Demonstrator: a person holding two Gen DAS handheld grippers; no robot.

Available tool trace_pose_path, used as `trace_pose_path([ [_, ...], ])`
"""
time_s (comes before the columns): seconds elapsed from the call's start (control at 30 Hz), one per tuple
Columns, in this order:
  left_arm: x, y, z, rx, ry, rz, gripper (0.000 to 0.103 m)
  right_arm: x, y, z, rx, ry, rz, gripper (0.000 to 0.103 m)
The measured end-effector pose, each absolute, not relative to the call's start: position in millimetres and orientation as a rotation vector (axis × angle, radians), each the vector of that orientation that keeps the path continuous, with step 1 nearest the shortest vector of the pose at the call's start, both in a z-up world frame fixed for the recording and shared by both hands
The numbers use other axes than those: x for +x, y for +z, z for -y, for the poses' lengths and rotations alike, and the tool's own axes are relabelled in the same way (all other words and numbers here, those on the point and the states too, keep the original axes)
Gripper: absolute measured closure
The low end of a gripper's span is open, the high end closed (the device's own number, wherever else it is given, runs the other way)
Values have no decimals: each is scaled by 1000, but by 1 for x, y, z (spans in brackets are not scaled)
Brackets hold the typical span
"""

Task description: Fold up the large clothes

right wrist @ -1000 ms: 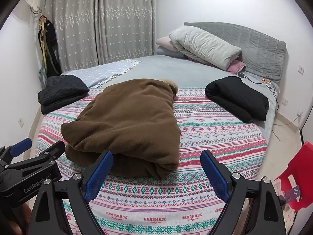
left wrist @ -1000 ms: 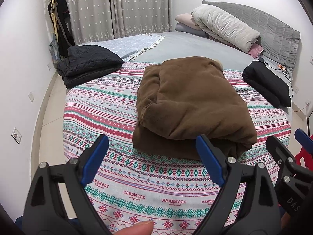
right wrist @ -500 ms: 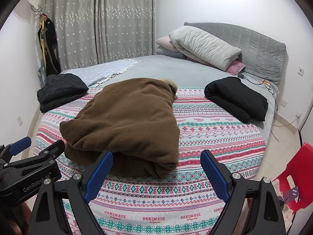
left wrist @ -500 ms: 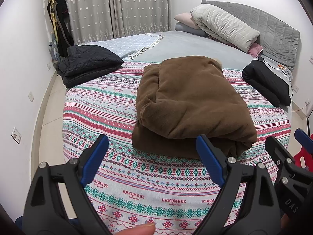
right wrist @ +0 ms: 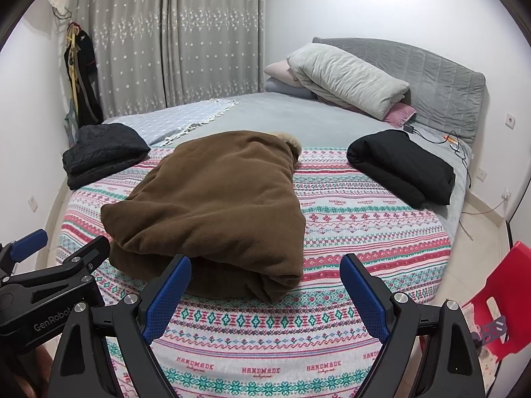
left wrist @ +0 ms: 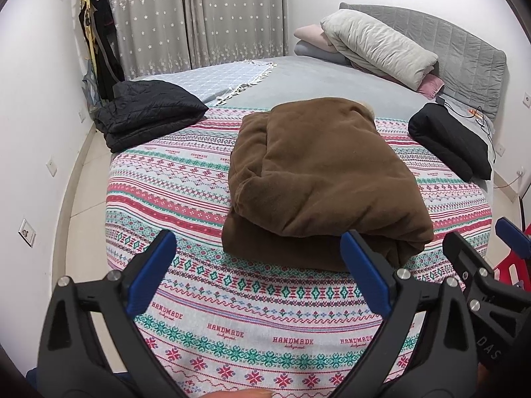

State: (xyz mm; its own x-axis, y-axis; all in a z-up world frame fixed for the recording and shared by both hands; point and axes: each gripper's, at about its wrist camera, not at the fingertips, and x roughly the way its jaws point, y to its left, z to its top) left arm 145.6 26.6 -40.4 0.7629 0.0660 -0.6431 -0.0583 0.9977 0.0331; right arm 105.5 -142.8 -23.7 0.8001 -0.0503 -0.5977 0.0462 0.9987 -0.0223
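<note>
A brown coat (left wrist: 318, 179) lies folded in a thick bundle on the patterned bedspread (left wrist: 186, 179); it also shows in the right wrist view (right wrist: 219, 212). My left gripper (left wrist: 259, 265) is open and empty, held back from the coat's near edge above the bedspread. My right gripper (right wrist: 265, 285) is open and empty, just short of the coat's near right corner. Each gripper shows at the edge of the other's view.
A folded black quilted jacket (left wrist: 146, 116) lies at the bed's far left, a folded black garment (right wrist: 401, 165) at the far right. Pillows (right wrist: 345, 76) lean on the grey headboard. A charger cable (right wrist: 451, 142) lies near it. A red chair (right wrist: 501, 301) stands right of the bed.
Both grippers have drawn back slightly from the coat. The coat has not moved and both grippers stay open.
</note>
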Motion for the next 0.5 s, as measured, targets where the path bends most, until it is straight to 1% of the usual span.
trace_pose_path([
  [0.5, 147, -43, -24, 9, 56, -719, 4, 106, -24, 143, -9, -55, -644, 11],
])
